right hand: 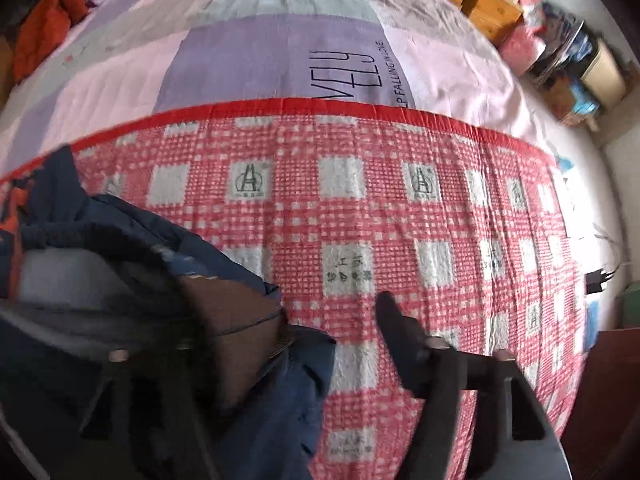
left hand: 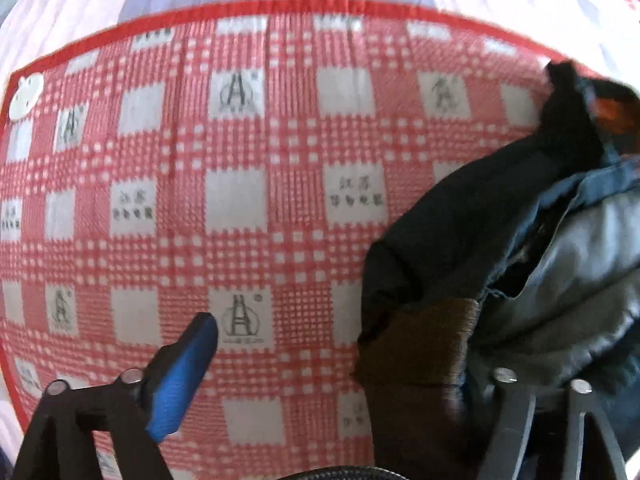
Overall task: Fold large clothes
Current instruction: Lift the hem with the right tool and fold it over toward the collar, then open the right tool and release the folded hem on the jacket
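The bed (right hand: 280, 52), spread with its pink and lilac sheet, filled everything ahead of me, and over its near half lay the red checked blanket (left hand: 240, 184) with the red border. On that blanket, between my two hands, sat the dark jacket (left hand: 500, 220), a puffy navy and black garment heaped in a bundle, with a brown cuff (left hand: 424, 352) and a scrap of orange lining showing.

My left hand-held gripper (left hand: 352, 360) stood spread wide, its blue finger out over bare blanket and its other finger buried in or behind the cuff, so it gripped nothing that I could see. My right hand-held gripper (right hand: 288, 332) was spread too: one black finger hung clear over the blanket, the other lost under the jacket's cloth. Whether either finger pressed the fabric, I could not tell.

I judged the fold barely begun, the garment bunched, not flat. The next move seemed to call for closing each hand on an edge or cuff and drawing the jacket out smooth across the blanket.
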Demonstrator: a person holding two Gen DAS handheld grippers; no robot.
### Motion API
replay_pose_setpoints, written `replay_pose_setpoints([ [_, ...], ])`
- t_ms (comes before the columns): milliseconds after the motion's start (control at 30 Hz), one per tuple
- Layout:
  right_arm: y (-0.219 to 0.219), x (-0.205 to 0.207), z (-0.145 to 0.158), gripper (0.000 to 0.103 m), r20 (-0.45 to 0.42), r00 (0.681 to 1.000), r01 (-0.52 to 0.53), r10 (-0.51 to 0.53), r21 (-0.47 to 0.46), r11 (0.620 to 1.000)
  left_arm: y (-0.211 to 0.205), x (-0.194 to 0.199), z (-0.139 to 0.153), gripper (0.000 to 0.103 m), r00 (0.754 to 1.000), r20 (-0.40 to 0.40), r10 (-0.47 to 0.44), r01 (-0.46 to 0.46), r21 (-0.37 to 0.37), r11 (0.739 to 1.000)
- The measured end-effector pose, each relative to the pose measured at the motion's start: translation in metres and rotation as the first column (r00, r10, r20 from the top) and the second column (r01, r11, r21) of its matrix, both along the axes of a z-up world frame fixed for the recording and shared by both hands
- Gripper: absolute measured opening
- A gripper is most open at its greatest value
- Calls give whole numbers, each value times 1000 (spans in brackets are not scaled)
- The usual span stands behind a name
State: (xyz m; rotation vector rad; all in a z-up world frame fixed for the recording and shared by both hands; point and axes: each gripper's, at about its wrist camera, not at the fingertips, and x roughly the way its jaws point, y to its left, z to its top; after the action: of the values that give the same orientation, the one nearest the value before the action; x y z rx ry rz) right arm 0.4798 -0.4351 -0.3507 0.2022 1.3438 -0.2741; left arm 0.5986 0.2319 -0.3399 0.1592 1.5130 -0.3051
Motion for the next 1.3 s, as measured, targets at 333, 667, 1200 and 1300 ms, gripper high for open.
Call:
replay_pose_setpoints([
  [333, -2, 0, 58, 84, -1, 995, -100, 100, 48, 994, 53, 38, 64, 97, 939, -13, 343, -332, -281, 900],
  [667, -39, -10, 69, 84, -25, 985, 171, -172, 308, 936, -14, -57, 107, 99, 949, 292, 115, -57, -198, 978],
  [1200, 185, -116, 2, 93, 146, 959, -228, 245, -123, 966, -185, -126, 4, 103, 918, 391, -65, 131, -144, 981],
  [1300, 168, -84, -17, 103, 209, 963, -148, 171, -123, 981, -184, -102, -5, 103, 911, 413, -18, 88, -150, 985],
])
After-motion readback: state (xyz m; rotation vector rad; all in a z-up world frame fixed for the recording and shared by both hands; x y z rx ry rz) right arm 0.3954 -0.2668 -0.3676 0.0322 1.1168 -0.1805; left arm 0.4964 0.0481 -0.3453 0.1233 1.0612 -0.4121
